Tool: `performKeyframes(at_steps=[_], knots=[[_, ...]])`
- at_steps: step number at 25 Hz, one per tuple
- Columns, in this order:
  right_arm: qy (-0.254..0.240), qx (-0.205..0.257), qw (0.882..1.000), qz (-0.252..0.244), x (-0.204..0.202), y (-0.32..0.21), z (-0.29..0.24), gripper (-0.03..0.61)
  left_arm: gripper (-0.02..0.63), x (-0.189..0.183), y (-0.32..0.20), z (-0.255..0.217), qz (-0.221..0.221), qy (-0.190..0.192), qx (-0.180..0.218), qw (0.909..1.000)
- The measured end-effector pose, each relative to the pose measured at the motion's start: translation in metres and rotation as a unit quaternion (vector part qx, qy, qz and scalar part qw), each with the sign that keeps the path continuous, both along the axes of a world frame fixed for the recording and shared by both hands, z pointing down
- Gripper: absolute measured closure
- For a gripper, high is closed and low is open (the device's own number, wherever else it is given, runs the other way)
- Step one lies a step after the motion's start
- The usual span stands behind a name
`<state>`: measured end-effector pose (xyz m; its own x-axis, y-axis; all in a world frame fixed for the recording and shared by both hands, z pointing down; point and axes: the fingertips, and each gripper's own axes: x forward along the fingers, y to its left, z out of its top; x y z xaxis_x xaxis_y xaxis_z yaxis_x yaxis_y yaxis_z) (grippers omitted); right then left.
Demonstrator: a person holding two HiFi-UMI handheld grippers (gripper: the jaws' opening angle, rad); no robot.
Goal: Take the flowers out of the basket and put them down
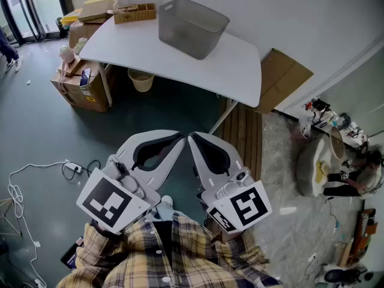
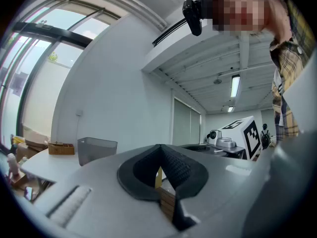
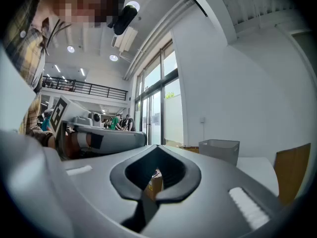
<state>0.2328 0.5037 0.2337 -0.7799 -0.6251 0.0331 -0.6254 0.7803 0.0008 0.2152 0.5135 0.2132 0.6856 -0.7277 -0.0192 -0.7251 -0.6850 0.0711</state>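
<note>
left gripper [image 1: 180, 140]: fingers pressing together, gripping nothing | right gripper [image 1: 193, 140]: same | grey mesh basket [image 1: 192, 26] sitting on white desk [image 1: 240, 71], 12 o'clock, well apart from both

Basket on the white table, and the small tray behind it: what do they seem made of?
The basket looks like plastic: even gray, smooth thin walls, rounded corners, dull sheen. The tray looks like light wood, tan with inner dividers, but it is too small to be sure.
</note>
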Motion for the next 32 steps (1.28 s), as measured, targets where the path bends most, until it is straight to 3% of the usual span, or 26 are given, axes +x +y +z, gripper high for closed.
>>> performKeyframes(at_steps=[19, 26, 32], knots=[[-0.015, -0.013, 1.0, 0.003, 0.035, -0.011, 0.007, 0.574, 0.598, 0.01, -0.013, -0.002, -0.031, 0.004, 0.005, 0.9995], [-0.021, -0.02, 1.0, -0.001, 0.016, -0.042, 0.014, 0.574, 0.598, -0.008, -0.042, 0.001, -0.033, 0.006, 0.009, 0.9994], [-0.016, -0.023, 1.0, 0.005, -0.022, -0.102, 0.017, 0.574, 0.598, -0.042, -0.105, 0.004, -0.022, 0.01, 0.008, 0.9997]])
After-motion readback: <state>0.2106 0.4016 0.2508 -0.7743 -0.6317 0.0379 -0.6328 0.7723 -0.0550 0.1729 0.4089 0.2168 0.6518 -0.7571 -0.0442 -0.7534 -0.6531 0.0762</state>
